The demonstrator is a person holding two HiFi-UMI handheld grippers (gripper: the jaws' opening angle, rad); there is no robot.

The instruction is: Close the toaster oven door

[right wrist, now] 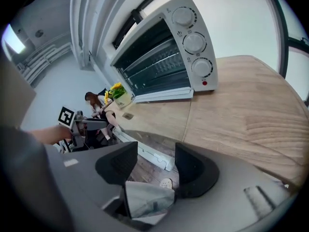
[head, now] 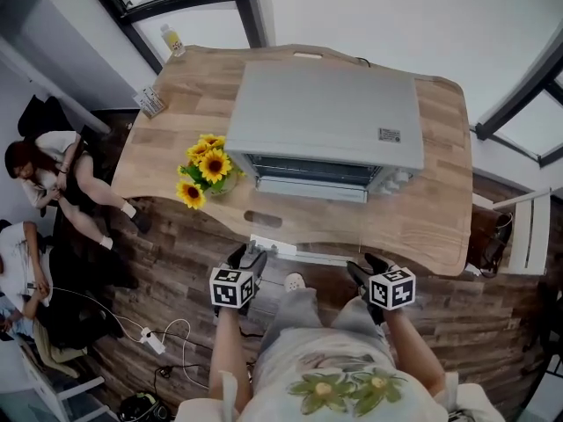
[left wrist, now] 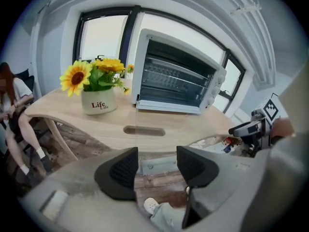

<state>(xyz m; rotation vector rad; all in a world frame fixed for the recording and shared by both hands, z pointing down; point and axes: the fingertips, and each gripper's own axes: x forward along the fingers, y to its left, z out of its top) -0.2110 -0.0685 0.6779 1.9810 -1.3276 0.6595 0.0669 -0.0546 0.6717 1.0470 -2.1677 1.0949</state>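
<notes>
The silver toaster oven (head: 325, 117) stands at the middle of the wooden table (head: 440, 200). Its glass door (head: 310, 189) seems to hang folded down in front of the racks (left wrist: 176, 81); three knobs (right wrist: 194, 42) line its right side. My left gripper (head: 249, 255) and right gripper (head: 365, 266) hover off the table's near edge, above the person's lap and well short of the oven. The left gripper (left wrist: 157, 166) is open with nothing between its pads. The right gripper (right wrist: 157, 166) stands wide open, also empty.
A white vase of sunflowers (head: 209, 170) sits just left of the oven. A bottle (head: 173, 40) and a small box (head: 151, 102) stand at the table's far left corner. People sit at the left (head: 53, 170). A power strip (head: 151, 341) lies on the floor.
</notes>
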